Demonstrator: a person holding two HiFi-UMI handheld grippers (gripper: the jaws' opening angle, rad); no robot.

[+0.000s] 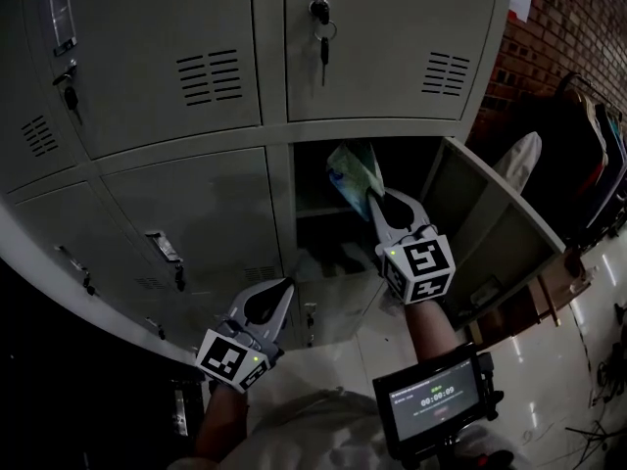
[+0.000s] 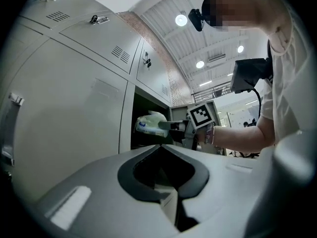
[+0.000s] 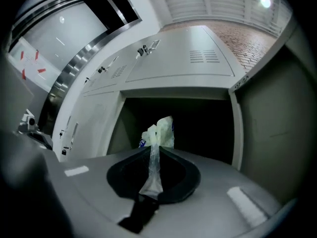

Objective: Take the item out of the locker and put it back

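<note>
A crinkled plastic packet [image 1: 355, 171], pale green and white with a blue mark, hangs at the mouth of the open locker compartment [image 1: 318, 225]. My right gripper [image 1: 374, 196] is shut on the packet's thin edge. In the right gripper view the packet [image 3: 160, 131] sticks up past the shut right gripper [image 3: 154, 148], in front of the dark compartment [image 3: 198, 128]. My left gripper [image 1: 287, 284] is lower and to the left, facing a closed locker door, shut with nothing in it. The left gripper view shows the left gripper [image 2: 161, 146] closed and the packet [image 2: 150, 124] beyond it.
The compartment's door [image 1: 490, 233] stands swung open to the right. A key [image 1: 320, 18] hangs in the closed locker above. Closed lockers fill the left side. A small screen [image 1: 436, 399] sits below my right hand. Clothes [image 1: 588, 155] hang by a brick wall at right.
</note>
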